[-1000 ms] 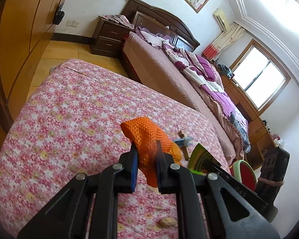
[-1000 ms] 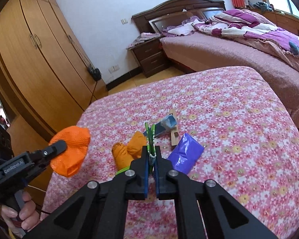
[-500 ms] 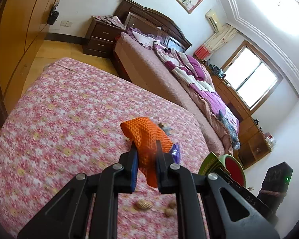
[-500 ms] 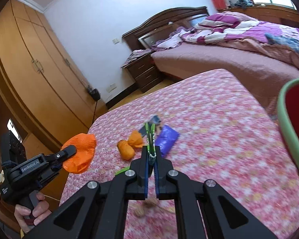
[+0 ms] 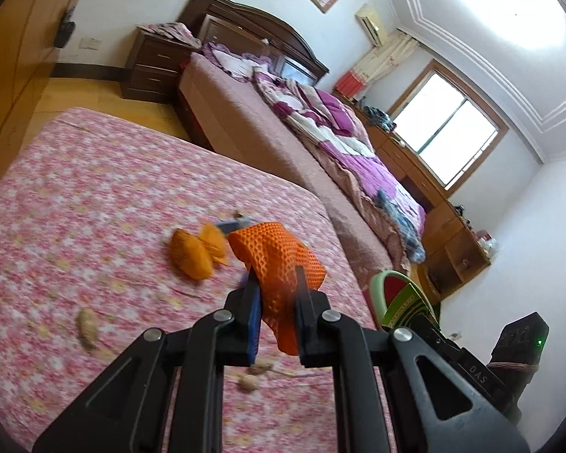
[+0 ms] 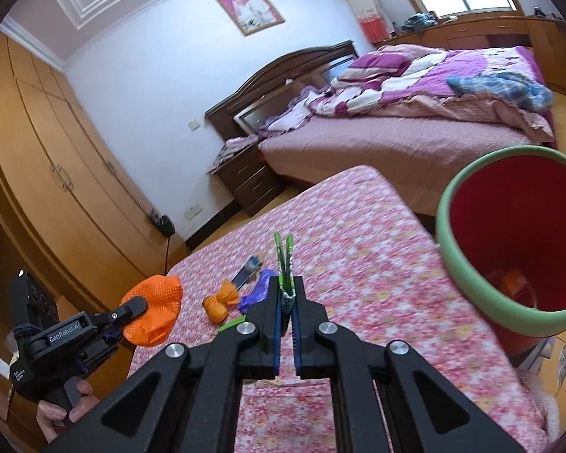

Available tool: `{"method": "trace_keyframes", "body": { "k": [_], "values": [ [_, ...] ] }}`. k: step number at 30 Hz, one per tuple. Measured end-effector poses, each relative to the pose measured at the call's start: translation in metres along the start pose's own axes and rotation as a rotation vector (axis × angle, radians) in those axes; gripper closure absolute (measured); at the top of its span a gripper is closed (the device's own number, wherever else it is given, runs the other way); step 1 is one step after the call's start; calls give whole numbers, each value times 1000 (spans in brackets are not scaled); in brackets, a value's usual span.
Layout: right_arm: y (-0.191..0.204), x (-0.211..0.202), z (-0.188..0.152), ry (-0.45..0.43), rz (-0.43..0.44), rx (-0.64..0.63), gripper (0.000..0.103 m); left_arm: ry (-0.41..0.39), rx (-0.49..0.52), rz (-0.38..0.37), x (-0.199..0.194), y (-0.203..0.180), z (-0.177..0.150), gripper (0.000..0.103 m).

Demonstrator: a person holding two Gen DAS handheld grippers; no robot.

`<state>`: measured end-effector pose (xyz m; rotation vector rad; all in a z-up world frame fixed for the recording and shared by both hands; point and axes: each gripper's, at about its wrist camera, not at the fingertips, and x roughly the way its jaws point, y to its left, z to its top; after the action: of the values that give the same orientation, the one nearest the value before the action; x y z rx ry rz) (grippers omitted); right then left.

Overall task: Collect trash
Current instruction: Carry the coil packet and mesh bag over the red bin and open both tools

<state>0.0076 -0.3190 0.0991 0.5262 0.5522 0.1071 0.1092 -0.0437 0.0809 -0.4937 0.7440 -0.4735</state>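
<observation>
My left gripper (image 5: 276, 283) is shut on an orange mesh bag (image 5: 279, 260), held above the pink flowered bed (image 5: 94, 196); both show in the right wrist view (image 6: 153, 311) at the left. My right gripper (image 6: 286, 290) is shut on a green wrapper (image 6: 284, 260). A red bin with a green rim (image 6: 509, 241) stands at the bed's right edge, close to my right gripper; it shows in the left wrist view (image 5: 400, 298) too. An orange twisted wrapper (image 6: 220, 302), a purple wrapper (image 6: 258, 288) and a blue packet (image 6: 247, 270) lie on the bed.
Peanut shells (image 5: 86, 326) lie on the bed near me. A second bed with purple bedding (image 6: 415, 105), a dark nightstand (image 6: 245, 177) and a wooden wardrobe (image 6: 56, 188) stand beyond. A wooden dresser (image 5: 445, 226) runs under the window.
Both grippers have swung right with their loads. The red bin has come fully into the right wrist view. The left view now shows the orange twisted wrapper left of the mesh bag.
</observation>
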Motion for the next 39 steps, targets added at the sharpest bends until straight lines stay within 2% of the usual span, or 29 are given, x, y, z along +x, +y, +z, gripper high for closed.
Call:
{"method": "trace_keyframes", "body": {
  "k": [12,23,31,36,39],
  "values": [
    [-51,-46,13,-104,-97,67,97,69,98,-63,41,-66,-6,89],
    [-121,-66,32,-184,-208,121,97,185,195,-130,110,-131,-19,89],
    [-173,-59,39,-172,-251,185,97,316,273,-174,173,-183,-42,89],
    [-196,-54,40,-160,-286,206,97,363,319,-189,198,-208,-57,89],
    [-204,-52,41,-149,-303,207,93,371,374,-192,206,-221,-65,88]
  ]
}}
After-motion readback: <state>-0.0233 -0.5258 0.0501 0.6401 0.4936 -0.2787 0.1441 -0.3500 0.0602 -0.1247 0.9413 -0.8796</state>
